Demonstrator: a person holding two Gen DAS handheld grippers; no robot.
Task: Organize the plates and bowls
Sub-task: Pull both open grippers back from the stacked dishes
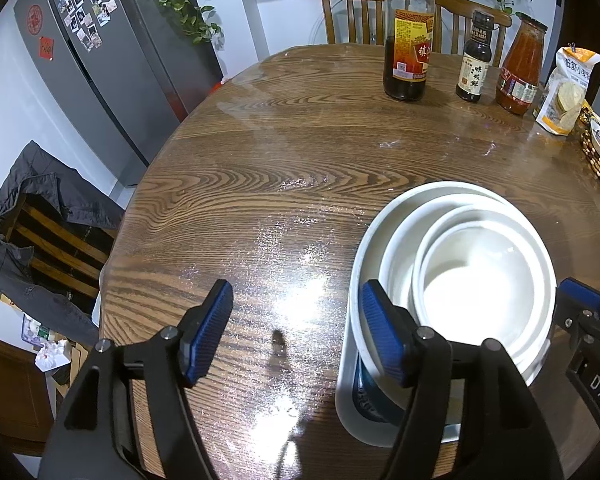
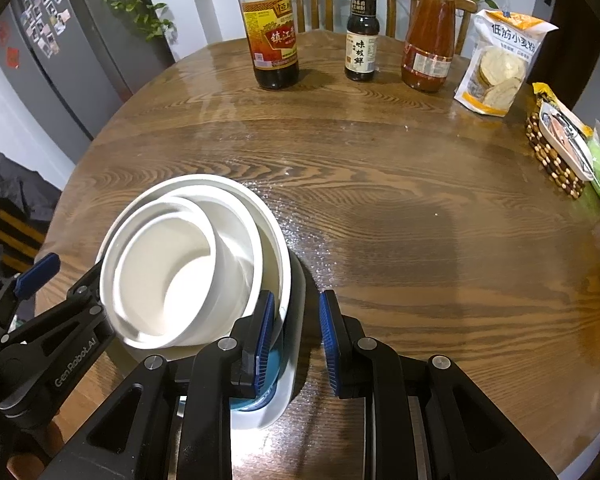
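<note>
White nested bowls (image 1: 480,280) on a white plate (image 1: 346,380); stack near the table's front edge

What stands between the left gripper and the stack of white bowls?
Nothing visible does. The left gripper is open over bare table, and one finger is already against the near rim of the stack of bowls.

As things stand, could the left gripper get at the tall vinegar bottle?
Probably yes: bare table lies between the open left gripper and the vinegar bottle; the nested white bowls sit off to its right.
</note>
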